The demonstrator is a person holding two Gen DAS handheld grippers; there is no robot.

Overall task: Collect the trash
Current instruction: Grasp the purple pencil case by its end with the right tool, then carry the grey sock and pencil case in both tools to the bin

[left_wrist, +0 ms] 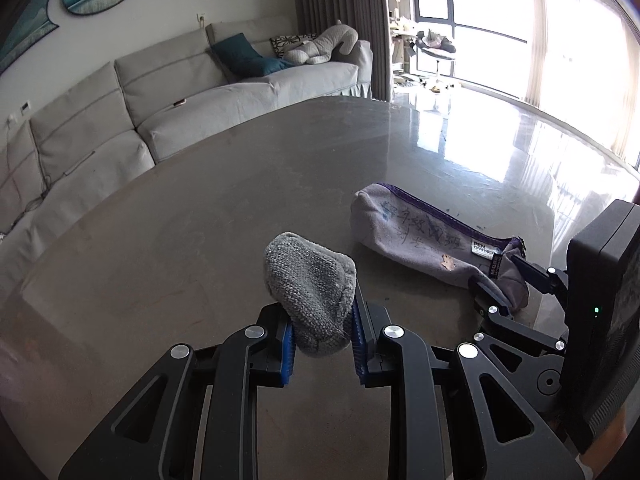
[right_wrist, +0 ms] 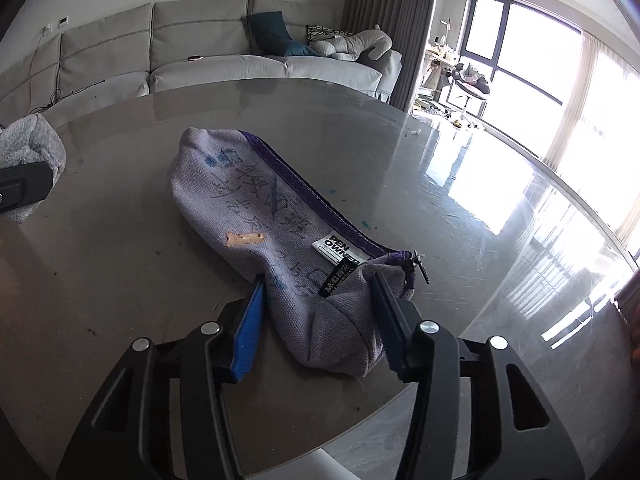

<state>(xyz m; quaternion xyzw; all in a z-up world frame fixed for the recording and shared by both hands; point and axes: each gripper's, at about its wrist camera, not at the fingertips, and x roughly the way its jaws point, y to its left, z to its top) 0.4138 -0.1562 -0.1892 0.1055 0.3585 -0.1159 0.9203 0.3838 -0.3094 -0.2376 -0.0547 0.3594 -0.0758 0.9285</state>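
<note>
The left hand-held gripper (left_wrist: 322, 338) is squeezing a gray cloth (left_wrist: 310, 292) between its two blue pads (left_wrist: 286, 344). The cloth is bunched into a lump and is sticking up above the pads, lifted over the desk (left_wrist: 180, 240).

To the right of the gray cloth, the purple pencil case (right_wrist: 260, 232) is lying flat on the desk, close to the desk's near edge. It is long and soft, with a dark purple zipper (right_wrist: 304, 192) running along its top side. Scribbled writing is showing on its cloth, and a small white tag (right_wrist: 340, 254) is sitting near its zipper end. The right hand-held gripper (right_wrist: 320, 320) is hugging the near end of the pencil case, one finger on each side, and both fingers are touching it.

Past the pencil case, the desk is stretching away, gray and shiny, with window light bouncing off its right part. Behind the desk, a long gray sofa (right_wrist: 200, 48) is standing against the wall. A blue pillow (right_wrist: 276, 36) and a gray stuffed toy (right_wrist: 352, 44) are lying on the sofa's right end.
</note>
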